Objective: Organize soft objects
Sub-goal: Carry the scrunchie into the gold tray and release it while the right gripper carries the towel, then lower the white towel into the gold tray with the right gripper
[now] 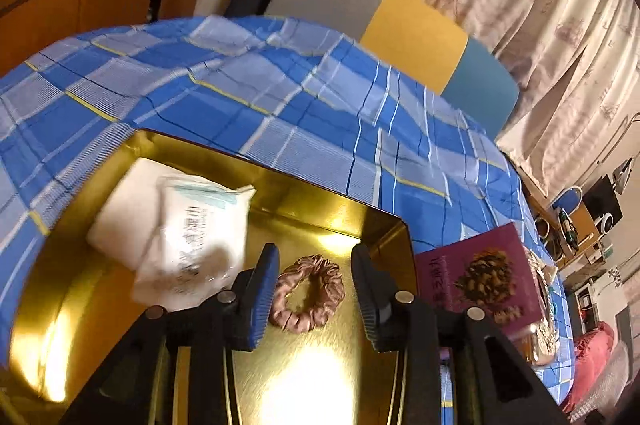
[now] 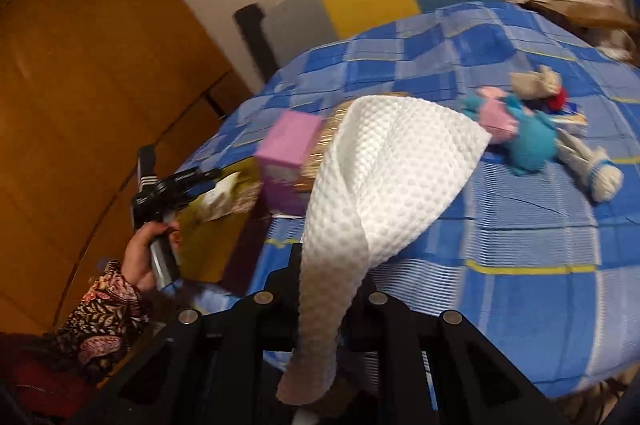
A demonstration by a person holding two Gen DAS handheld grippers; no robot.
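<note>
My left gripper [image 1: 315,255] is open over a gold tin tray [image 1: 304,209]. A pink-brown scrunchie [image 1: 328,281] lies on the tray floor between the fingers, with neither pad touching it. A white packet with printed text [image 1: 196,241] rests on a white pad [image 1: 116,213] at the tray's left. My right gripper [image 2: 320,261] is shut on a white waffle-textured cloth [image 2: 384,177], which drapes over the fingers, hides them and hangs above the bed. A blue and pink plush toy [image 2: 524,141] lies on the blue checked bedcover [image 2: 520,245] to the right.
A purple box [image 1: 480,273] stands right of the tray, also seen as the purple box [image 2: 288,153] in the right wrist view. More small plush toys [image 2: 536,81] and a white knitted one [image 2: 592,169] lie at the far right. A hand [image 2: 140,257] in a patterned sleeve holds the left tool. Wooden wardrobe left.
</note>
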